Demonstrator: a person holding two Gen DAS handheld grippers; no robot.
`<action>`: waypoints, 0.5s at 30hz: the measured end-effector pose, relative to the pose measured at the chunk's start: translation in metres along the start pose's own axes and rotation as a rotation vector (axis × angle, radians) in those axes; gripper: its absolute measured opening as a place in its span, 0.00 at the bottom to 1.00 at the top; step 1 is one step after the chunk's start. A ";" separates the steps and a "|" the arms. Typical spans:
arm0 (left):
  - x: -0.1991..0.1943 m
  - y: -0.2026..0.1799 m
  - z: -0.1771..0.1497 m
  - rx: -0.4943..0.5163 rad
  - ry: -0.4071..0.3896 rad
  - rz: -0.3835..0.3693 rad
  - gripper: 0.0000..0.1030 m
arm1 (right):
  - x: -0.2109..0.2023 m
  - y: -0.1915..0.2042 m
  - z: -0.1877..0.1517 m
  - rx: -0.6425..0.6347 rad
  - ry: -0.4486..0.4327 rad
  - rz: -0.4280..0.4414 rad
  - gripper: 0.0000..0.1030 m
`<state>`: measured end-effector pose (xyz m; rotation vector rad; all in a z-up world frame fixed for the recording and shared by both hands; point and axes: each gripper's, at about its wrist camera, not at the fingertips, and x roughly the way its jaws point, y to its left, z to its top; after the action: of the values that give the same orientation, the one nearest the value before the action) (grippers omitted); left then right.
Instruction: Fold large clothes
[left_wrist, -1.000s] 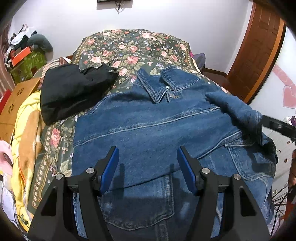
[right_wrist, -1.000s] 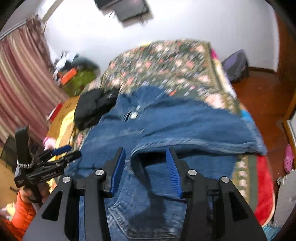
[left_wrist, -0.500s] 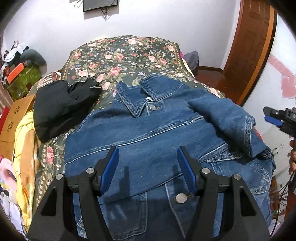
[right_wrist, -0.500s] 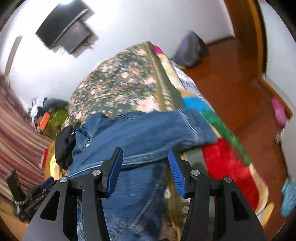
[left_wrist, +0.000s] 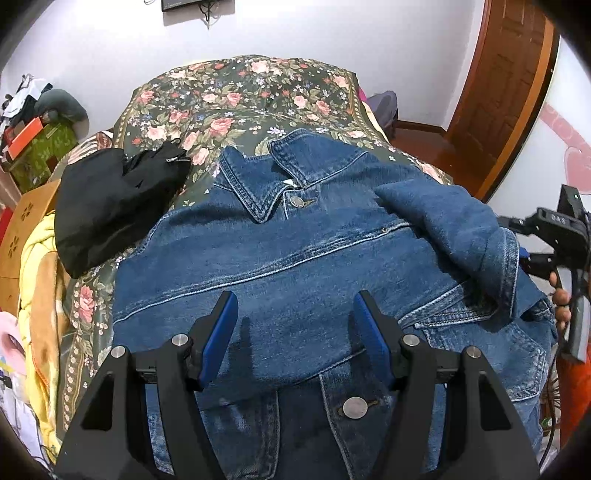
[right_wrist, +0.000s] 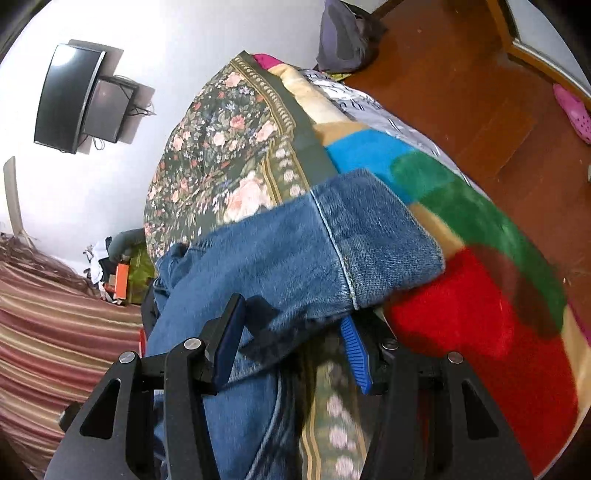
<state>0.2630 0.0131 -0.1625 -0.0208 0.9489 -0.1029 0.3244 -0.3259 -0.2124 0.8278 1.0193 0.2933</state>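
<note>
- The denim jacket (left_wrist: 295, 266) lies front-up across the near half of the bed (left_wrist: 236, 92), buttoned at the neck, on the flowered cover.
- Its collar (left_wrist: 258, 184) points toward the head of the bed, and the hem runs off toward the foot edge where the person stands. So the long axis follows the length of the bed.
- One sleeve (left_wrist: 461, 229) is already laid over the chest on the right side; its cuff (right_wrist: 384, 240) reaches the right edge of the bed, above a bright striped blanket (right_wrist: 480, 314).
- To my eye the denim is thick and heavy: it should hold a crease and slide little, but it will drag and sag if lifted by a thin edge. I would grip it at seams, the cuff band or the hem, where the cloth is doubled.
- The left hand-held gripper (left_wrist: 295, 332) hovers over the lower chest panel with its jaws apart and nothing between them.
- The right hand-held gripper (right_wrist: 291, 343) is at the folded sleeve, jaws partly parted. Cloth sits between them, but whether the pads pinch it I cannot tell.
- A black garment (left_wrist: 110, 206) lies by the left edge, clear of the jacket.
</note>
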 end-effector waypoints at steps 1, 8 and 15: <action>0.000 0.000 0.000 0.001 -0.001 0.001 0.62 | -0.001 0.000 0.001 -0.012 -0.003 -0.007 0.45; -0.004 0.010 -0.001 -0.006 -0.017 0.017 0.62 | -0.025 0.048 -0.010 -0.193 -0.111 -0.030 0.09; -0.017 0.031 -0.003 -0.035 -0.048 0.023 0.62 | -0.048 0.133 -0.031 -0.407 -0.173 0.065 0.09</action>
<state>0.2530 0.0452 -0.1524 -0.0448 0.9027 -0.0640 0.2936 -0.2500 -0.0938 0.5068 0.7374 0.4598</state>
